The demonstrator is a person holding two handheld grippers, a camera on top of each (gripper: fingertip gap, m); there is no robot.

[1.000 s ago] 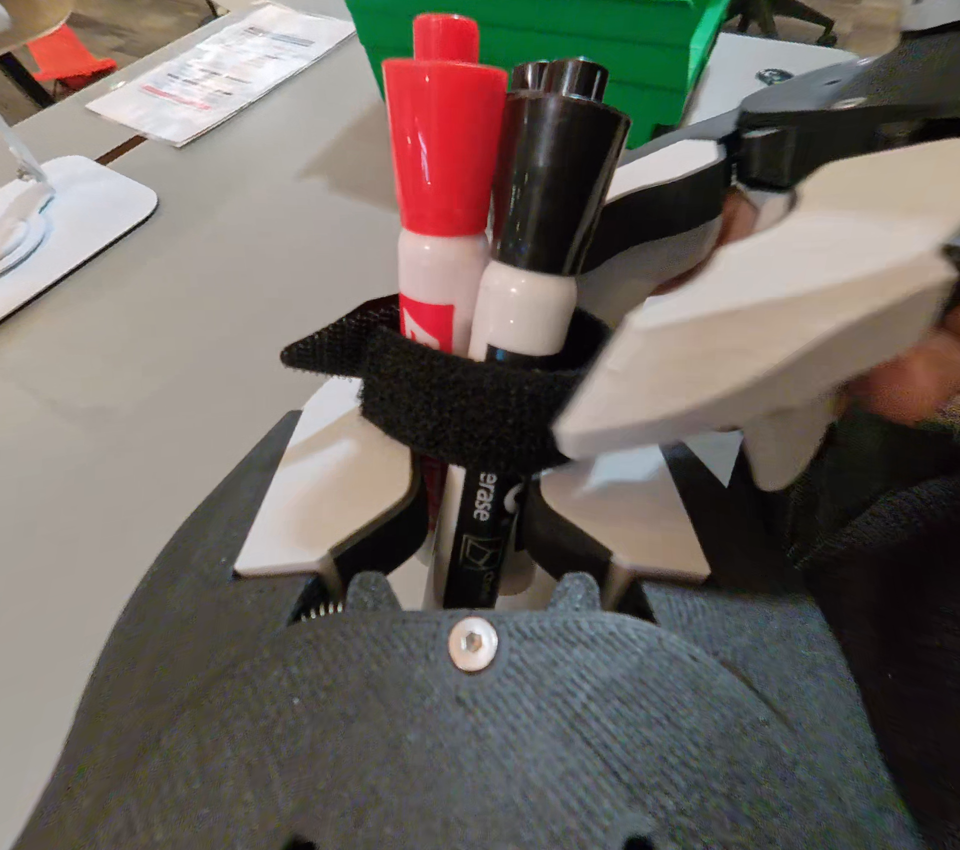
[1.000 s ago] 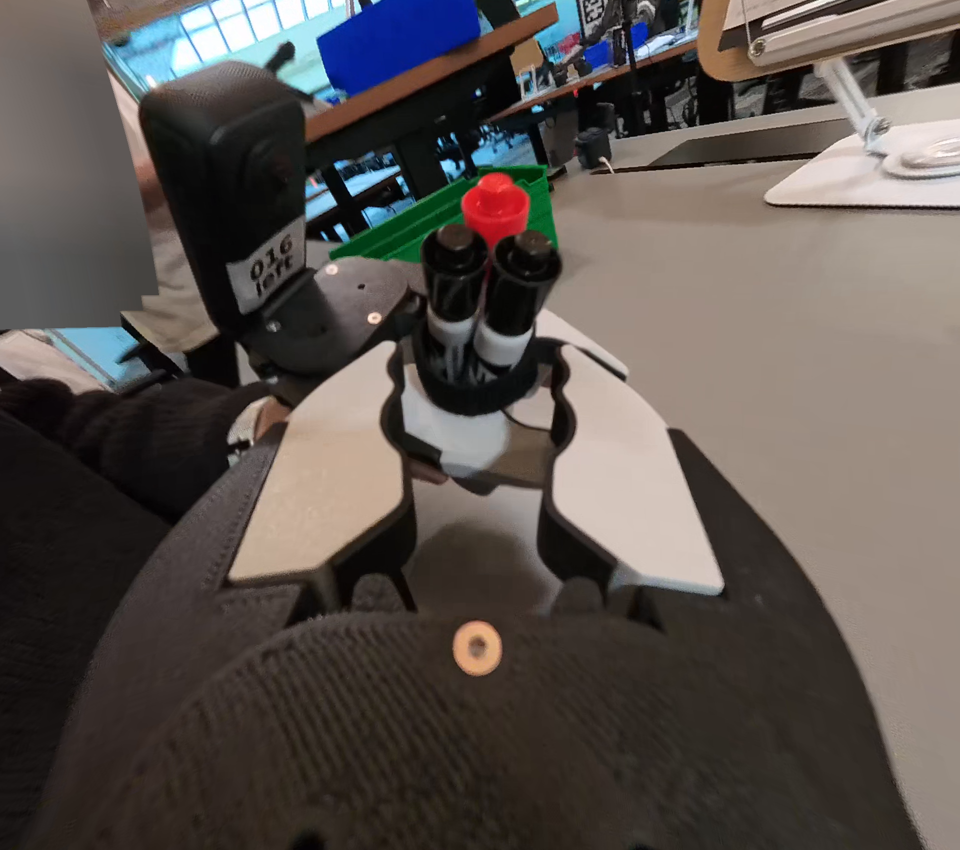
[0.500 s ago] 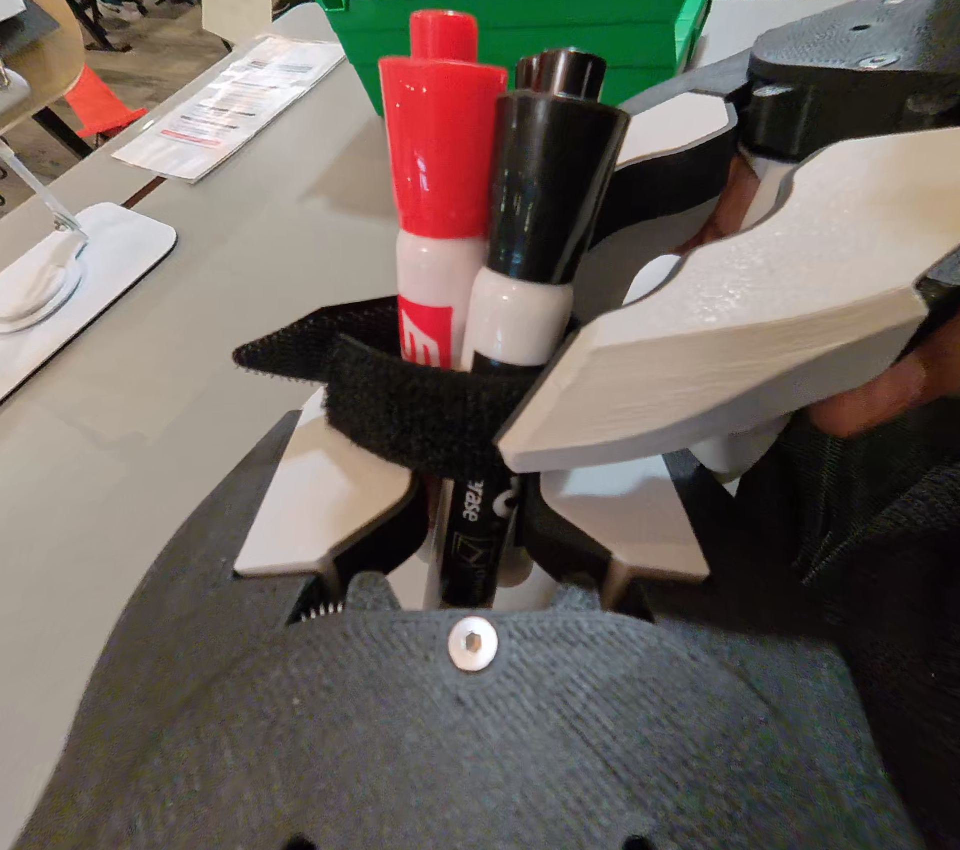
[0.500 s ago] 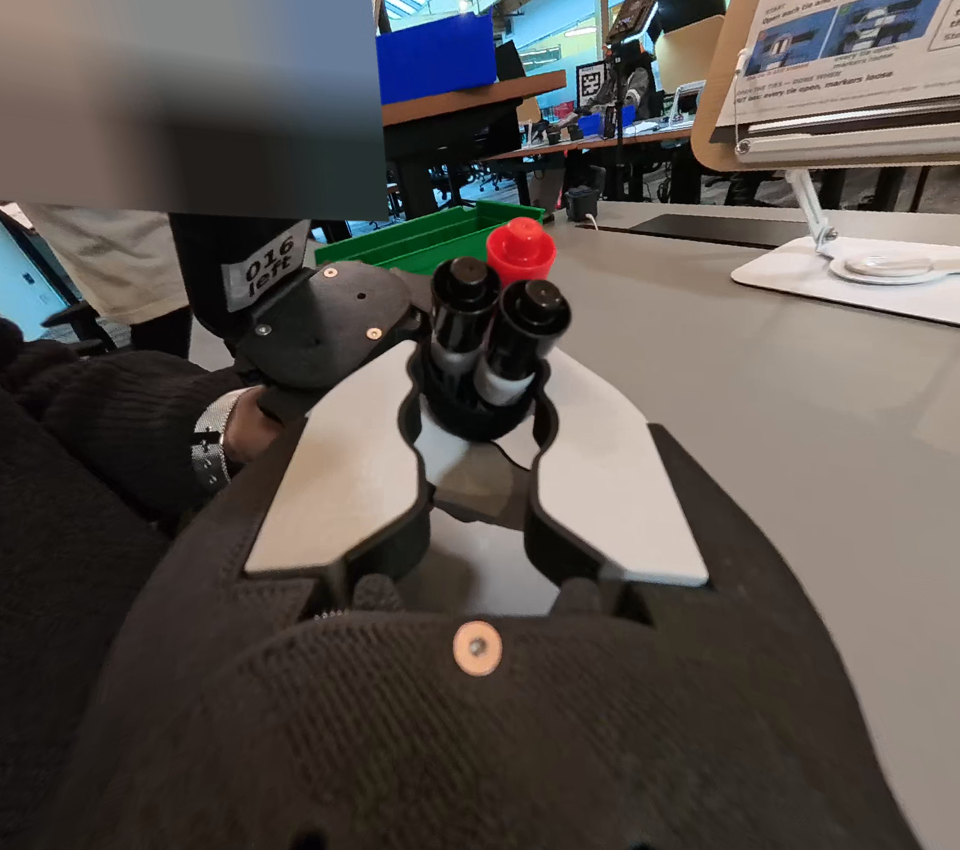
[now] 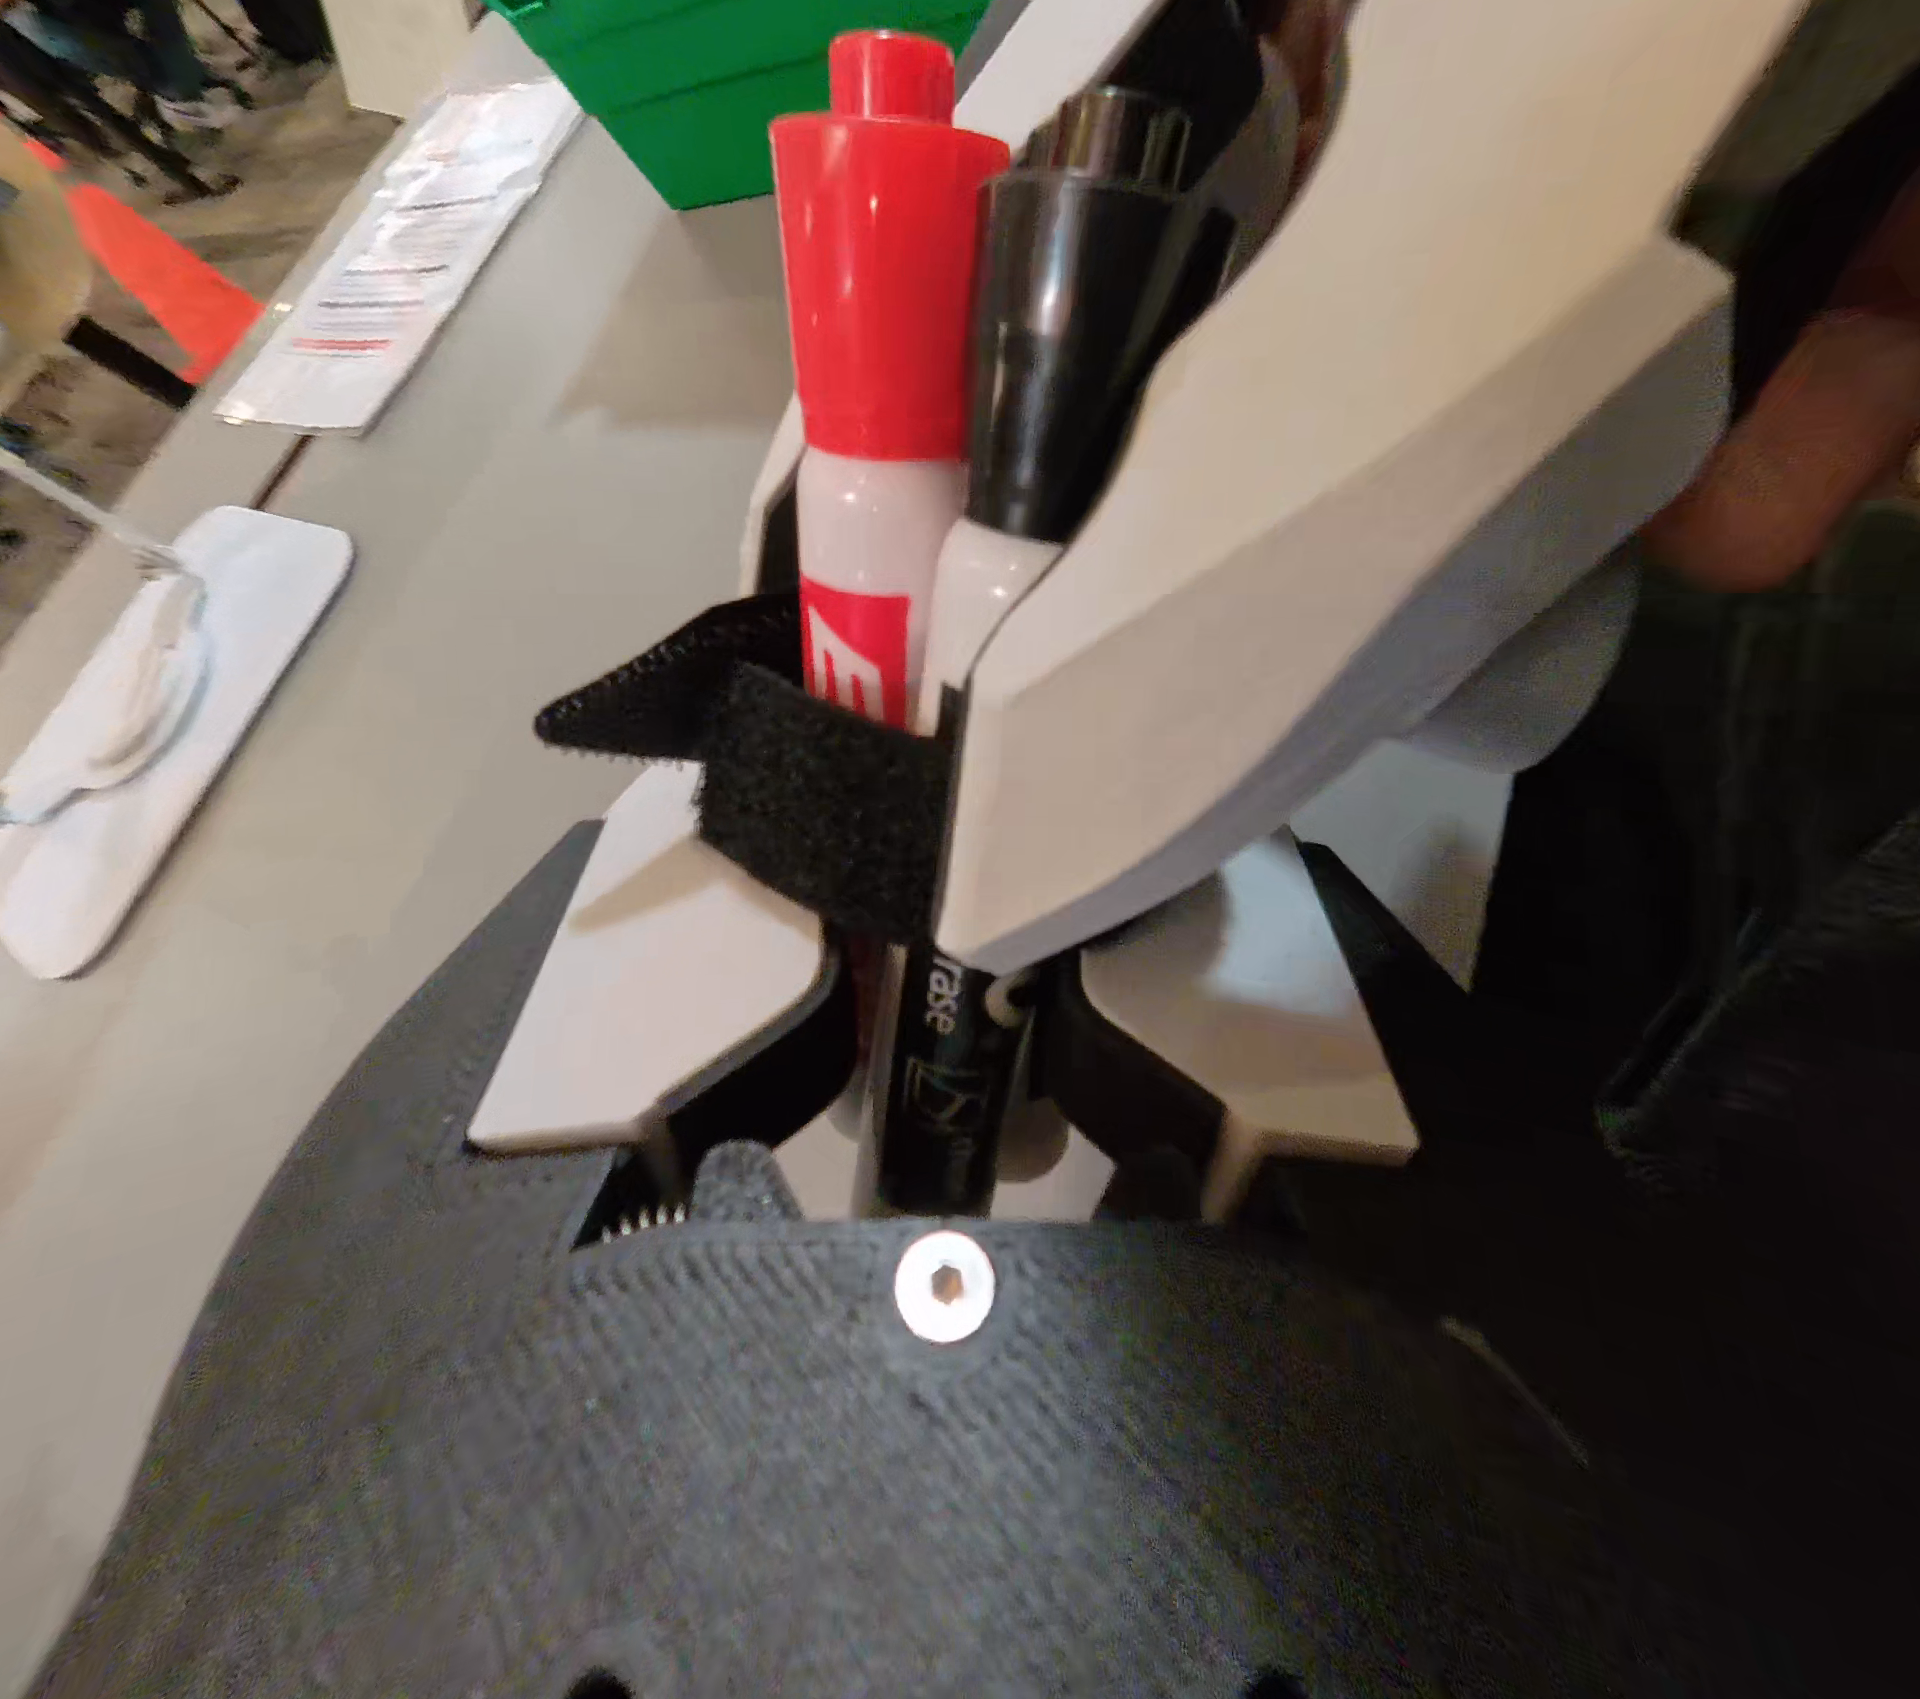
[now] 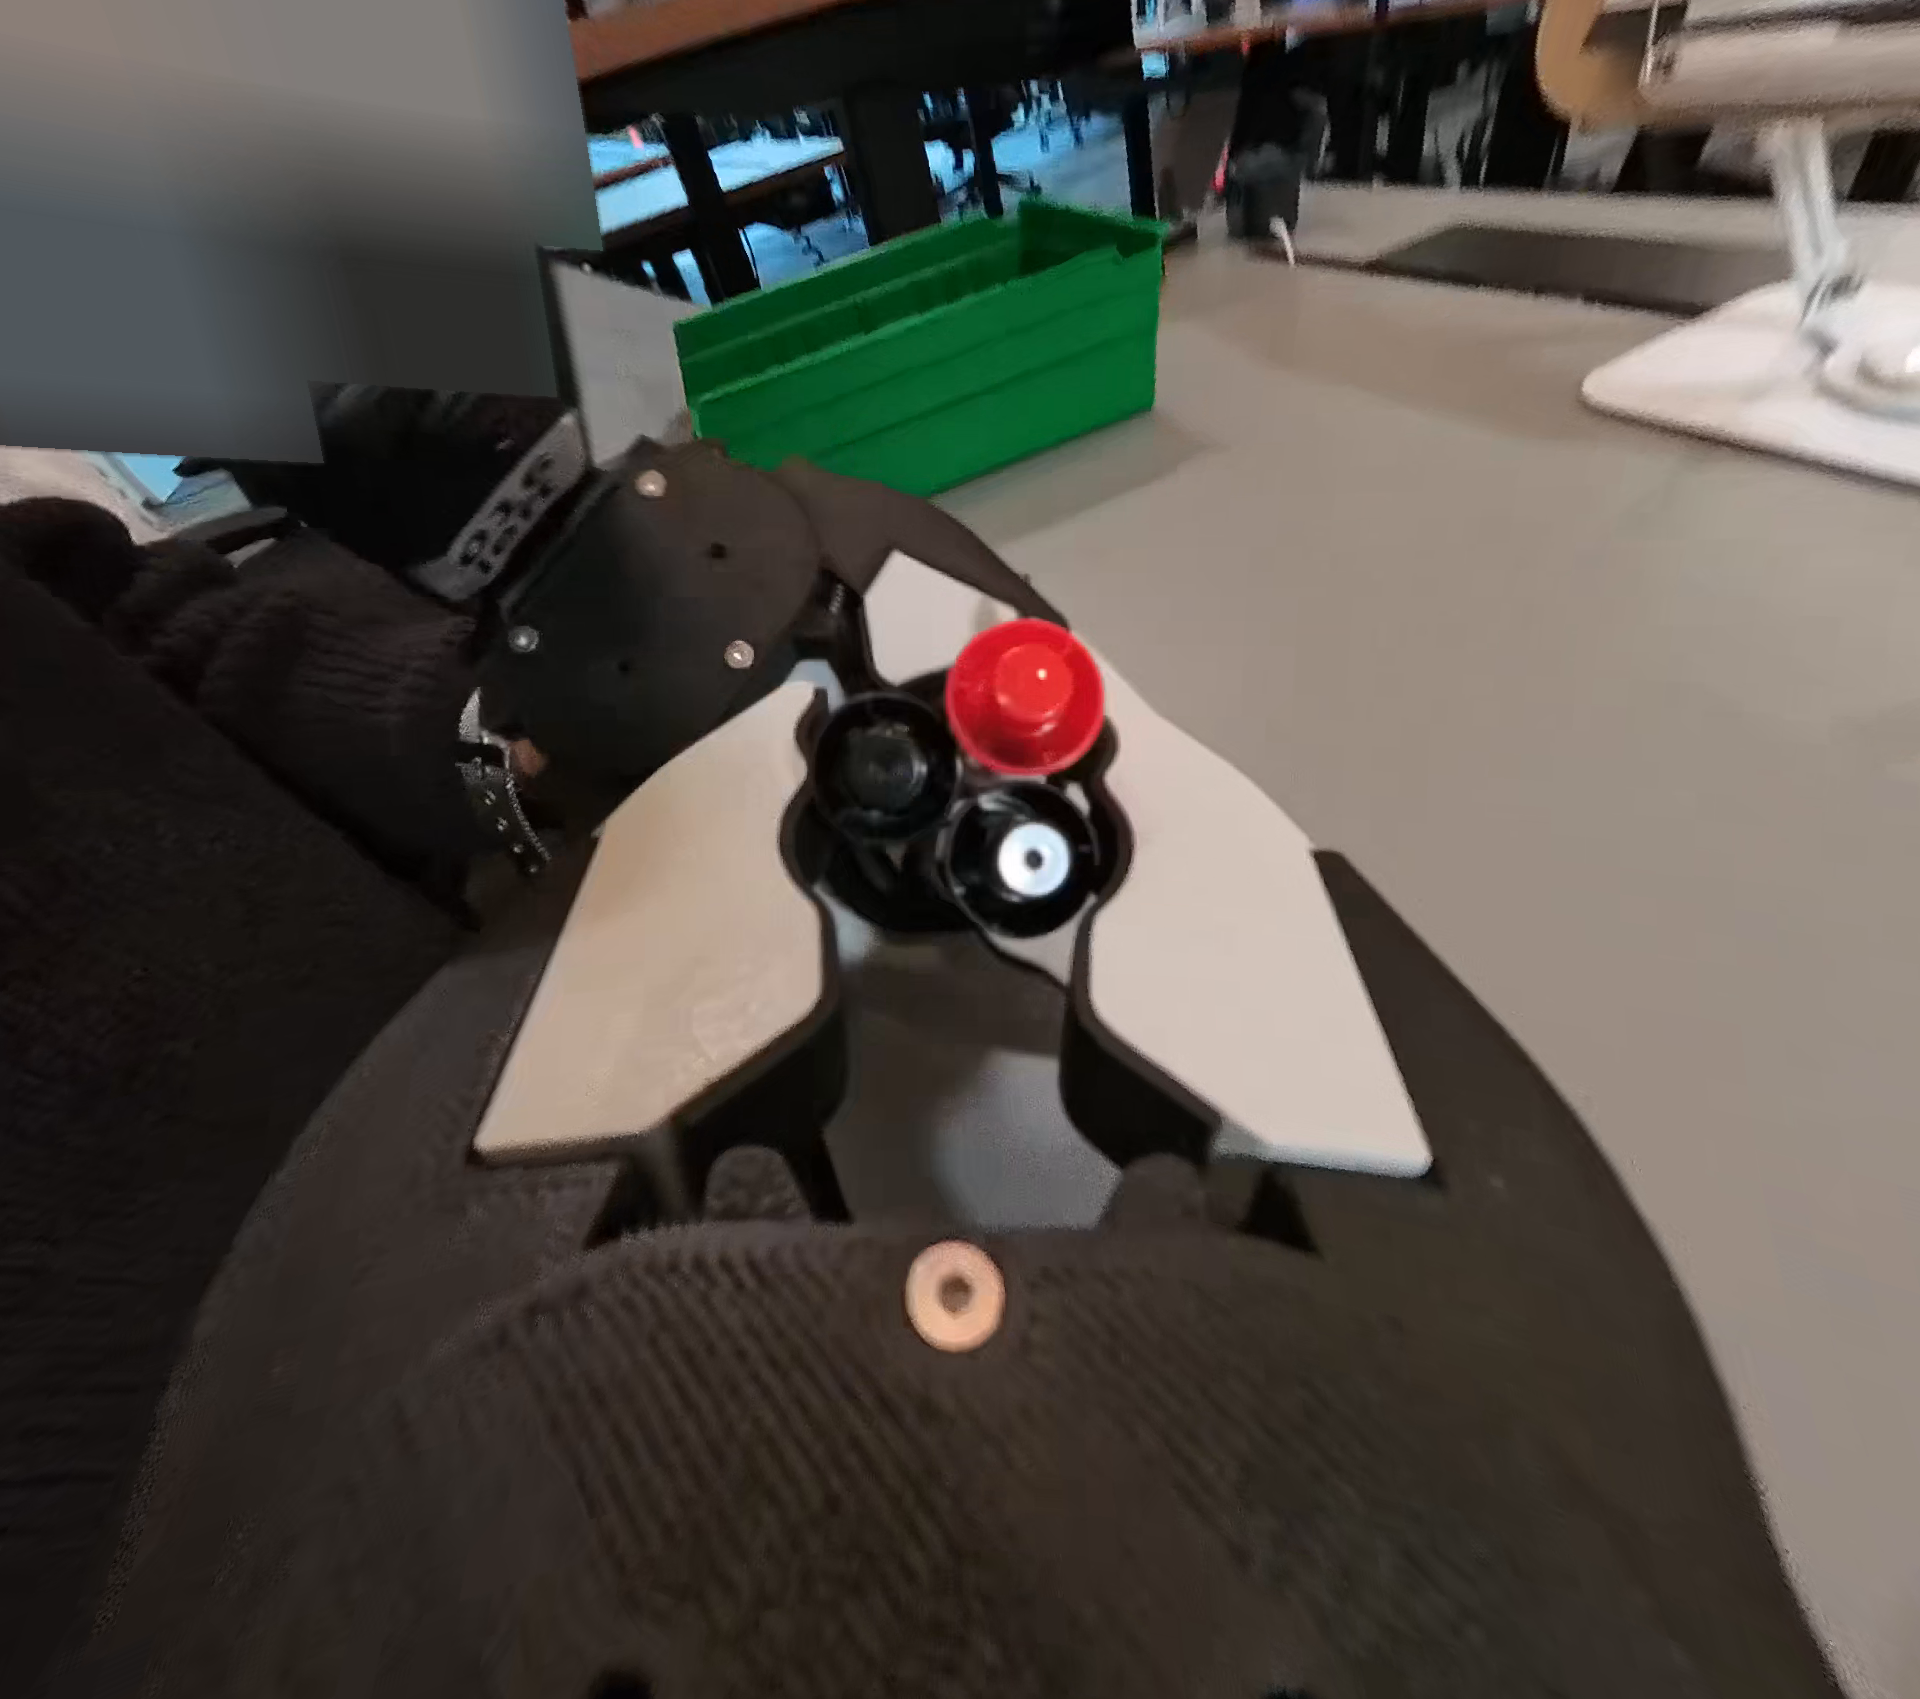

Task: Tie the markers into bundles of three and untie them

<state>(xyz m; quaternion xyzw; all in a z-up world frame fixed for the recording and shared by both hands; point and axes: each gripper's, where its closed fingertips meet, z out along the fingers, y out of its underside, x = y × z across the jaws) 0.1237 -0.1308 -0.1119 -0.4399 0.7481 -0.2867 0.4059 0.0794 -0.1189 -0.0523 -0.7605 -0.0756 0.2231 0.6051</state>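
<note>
A bundle of three markers, one red point(image 5: 878, 278) and two black point(image 5: 1060, 361), stands upright in my left gripper point(image 5: 914, 880), which is shut on the barrels. A black hook-and-loop strap point(image 5: 821, 808) wraps the bundle, and its loose tail point(image 5: 644, 693) sticks out to the left. My right gripper point(image 6: 961, 776) comes in from the right, and its white fingers point(image 5: 1351, 506) close around the bundle above the strap. The right wrist view looks down on the red cap point(image 6: 1023, 693) and both black caps. The left gripper's body point(image 6: 665, 610) shows beside them.
A green bin point(image 5: 727, 39) stands on the grey table point(image 5: 416, 610) behind the bundle; it also shows in the right wrist view point(image 6: 935, 361). A white stand base point(image 5: 156, 714) and a paper sheet point(image 5: 395, 267) lie to the left. A person's dark sleeve point(image 6: 208, 818) is close by.
My right gripper has tilted over the bundle and now looks down on the caps. Its fingers have slid from the strap up onto the markers. Both views have swung.
</note>
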